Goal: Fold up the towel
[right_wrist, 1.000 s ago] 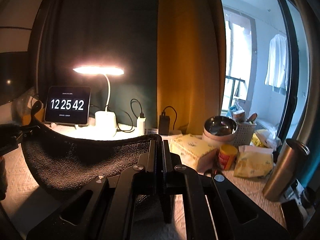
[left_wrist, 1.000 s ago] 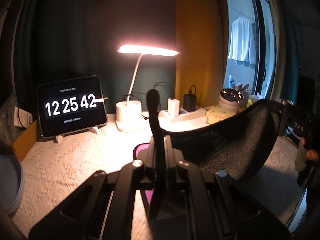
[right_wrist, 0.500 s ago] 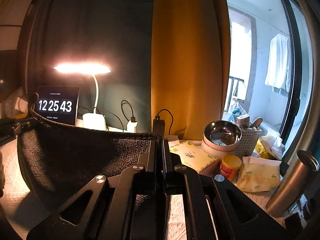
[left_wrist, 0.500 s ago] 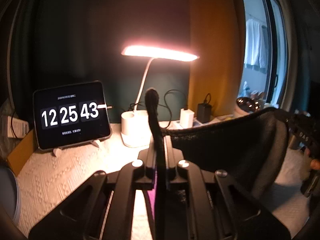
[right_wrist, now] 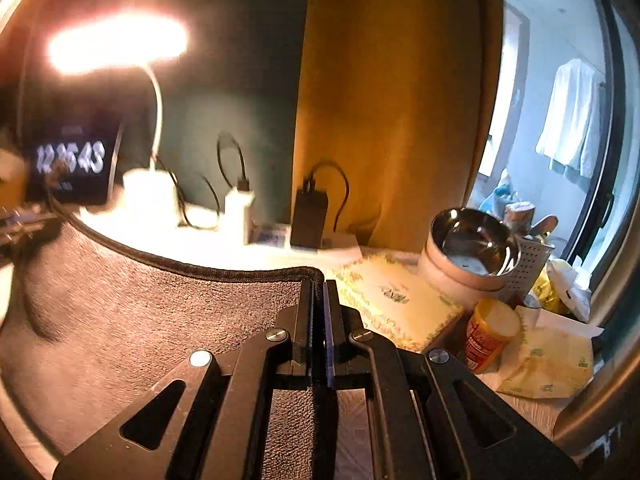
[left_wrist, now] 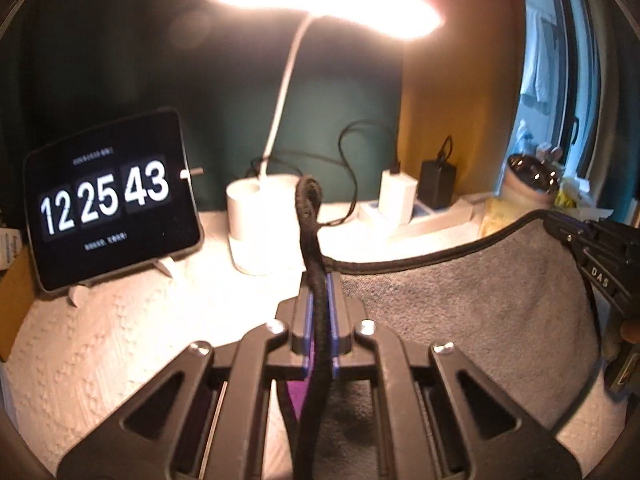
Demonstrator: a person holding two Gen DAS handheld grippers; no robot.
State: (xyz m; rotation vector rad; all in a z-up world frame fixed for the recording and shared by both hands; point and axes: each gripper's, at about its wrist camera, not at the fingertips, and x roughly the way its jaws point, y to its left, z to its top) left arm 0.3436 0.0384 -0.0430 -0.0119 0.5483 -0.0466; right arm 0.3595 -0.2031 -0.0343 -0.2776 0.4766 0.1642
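A dark grey towel (left_wrist: 460, 312) with a black hem hangs stretched between my two grippers above the white textured tablecloth (left_wrist: 120, 328). My left gripper (left_wrist: 318, 280) is shut on one top corner, whose hem sticks up between the jaws. My right gripper (right_wrist: 319, 284) is shut on the other top corner; it also shows at the right edge of the left wrist view (left_wrist: 596, 252). The towel (right_wrist: 160, 304) sags in a curve to the left in the right wrist view.
A lit desk lamp (left_wrist: 264, 224), a tablet clock (left_wrist: 108, 200) and chargers (left_wrist: 396, 196) stand at the back. A tissue pack (right_wrist: 396, 300), steel bowl (right_wrist: 472, 248), small jar (right_wrist: 488, 332) and metal flask (right_wrist: 600, 400) crowd the right side.
Both grippers have moved forward toward the lamp and back of the table, carrying the towel with them. The lamp and clock now look larger and closer.
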